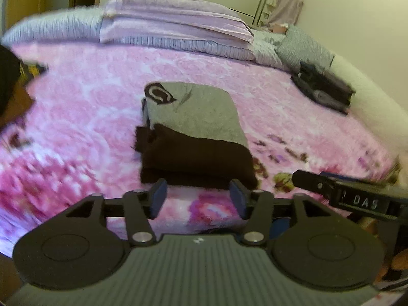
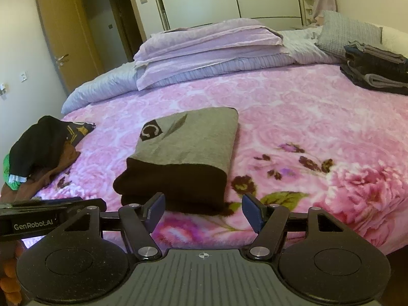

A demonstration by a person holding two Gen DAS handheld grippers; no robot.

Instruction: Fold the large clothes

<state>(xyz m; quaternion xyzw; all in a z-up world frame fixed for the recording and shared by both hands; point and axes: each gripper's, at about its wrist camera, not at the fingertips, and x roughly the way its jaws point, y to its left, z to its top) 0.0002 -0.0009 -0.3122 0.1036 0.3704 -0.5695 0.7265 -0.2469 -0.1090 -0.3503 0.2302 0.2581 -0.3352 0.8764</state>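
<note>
A folded grey and black garment (image 1: 196, 137) (image 2: 183, 158) with a dark logo patch lies in the middle of the pink floral blanket (image 1: 76, 117) (image 2: 306, 117). My left gripper (image 1: 198, 199) hovers open just in front of its black near edge, nothing between the blue pads. My right gripper (image 2: 204, 211) is open too, close to the same near edge and slightly to its right, holding nothing. Each gripper's body shows at the edge of the other's view.
A heap of unfolded dark, brown and green clothes (image 2: 38, 150) lies at the bed's left edge. A stack of folded dark clothes (image 2: 377, 68) (image 1: 323, 86) sits at the far right. Pillows and folded bedding (image 2: 209, 51) fill the head of the bed. An open door (image 2: 63, 38) stands beyond.
</note>
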